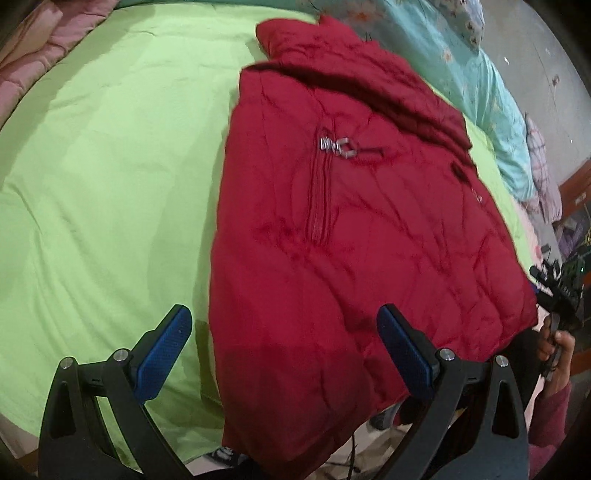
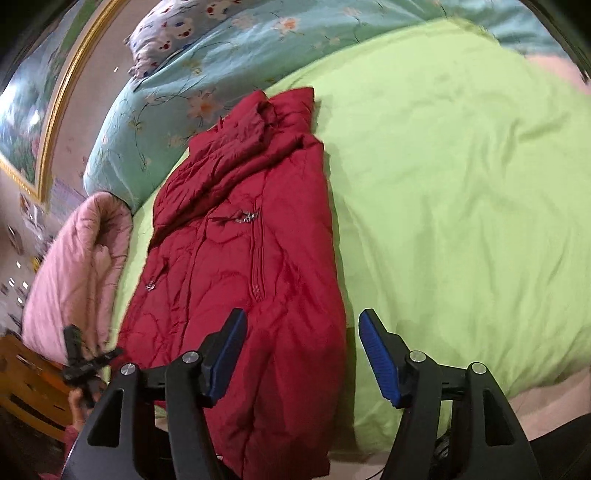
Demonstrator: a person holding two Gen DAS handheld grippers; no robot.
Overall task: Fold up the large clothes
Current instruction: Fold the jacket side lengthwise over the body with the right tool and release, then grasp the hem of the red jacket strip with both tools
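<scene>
A red padded jacket [image 1: 332, 236] lies folded lengthwise on the green bedsheet [image 1: 110, 184], its hem hanging over the near bed edge and its collar at the far end. A metal zip pull [image 1: 338, 146] lies on its front. It also shows in the right wrist view [image 2: 240, 266]. My left gripper [image 1: 284, 332] is open and empty, above the jacket's near left edge. My right gripper [image 2: 303, 336] is open and empty, above the jacket's near right edge. The right gripper and its hand also show at the left wrist view's right edge [image 1: 557, 295].
A turquoise floral quilt [image 2: 177, 92] and a patterned pillow [image 2: 173, 33] lie beyond the jacket's collar. A pink quilt [image 2: 77, 269] is bunched beside the jacket. The green sheet [image 2: 461, 203] spreads wide to the other side. A wooden chair [image 2: 26, 384] stands by the bed.
</scene>
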